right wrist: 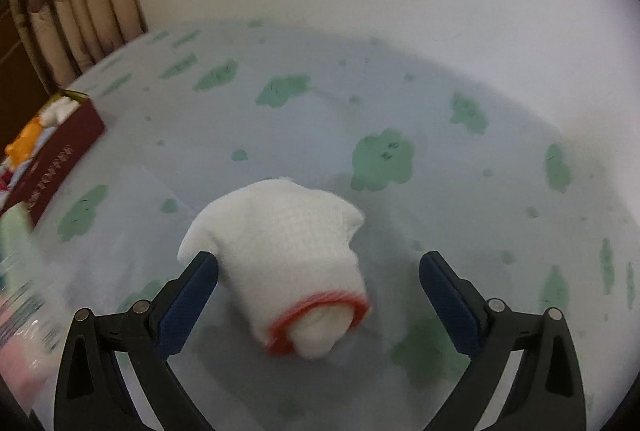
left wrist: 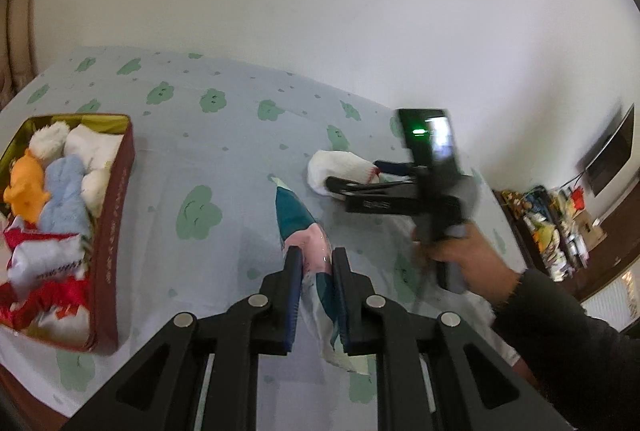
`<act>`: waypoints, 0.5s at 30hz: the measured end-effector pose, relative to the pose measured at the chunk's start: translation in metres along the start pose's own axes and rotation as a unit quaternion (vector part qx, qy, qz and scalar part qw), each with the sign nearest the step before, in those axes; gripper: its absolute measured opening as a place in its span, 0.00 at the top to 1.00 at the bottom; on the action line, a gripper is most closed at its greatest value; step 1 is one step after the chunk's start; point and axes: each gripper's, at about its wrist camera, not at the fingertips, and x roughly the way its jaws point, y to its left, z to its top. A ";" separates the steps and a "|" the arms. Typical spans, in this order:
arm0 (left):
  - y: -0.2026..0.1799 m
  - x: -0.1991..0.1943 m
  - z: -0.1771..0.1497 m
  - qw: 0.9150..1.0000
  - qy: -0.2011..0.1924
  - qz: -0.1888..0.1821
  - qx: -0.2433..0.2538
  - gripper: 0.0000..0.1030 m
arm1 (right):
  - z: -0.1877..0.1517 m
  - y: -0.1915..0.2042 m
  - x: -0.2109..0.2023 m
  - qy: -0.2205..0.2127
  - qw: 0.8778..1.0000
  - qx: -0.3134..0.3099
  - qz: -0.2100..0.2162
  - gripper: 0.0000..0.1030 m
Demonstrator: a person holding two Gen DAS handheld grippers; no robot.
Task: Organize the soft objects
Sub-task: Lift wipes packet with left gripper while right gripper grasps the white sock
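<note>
Our left gripper (left wrist: 317,263) pinches a teal-and-pink packet (left wrist: 305,231) above mid-bedsheet (left wrist: 224,159); our right gripper (right wrist: 318,265), jaws wide, straddles a white rolled sock (right wrist: 280,243) near the far edge.

black linkage grippers with silver rivets, fingers (right wrist: 182,307) padded in blue; the person wears a dark sleeve (left wrist: 568,343).
</note>
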 end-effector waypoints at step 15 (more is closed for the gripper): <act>0.036 -0.088 0.023 0.997 -0.072 0.016 -0.027 0.99 | -0.036 0.012 -0.051 -0.044 0.994 0.087 0.045 0.81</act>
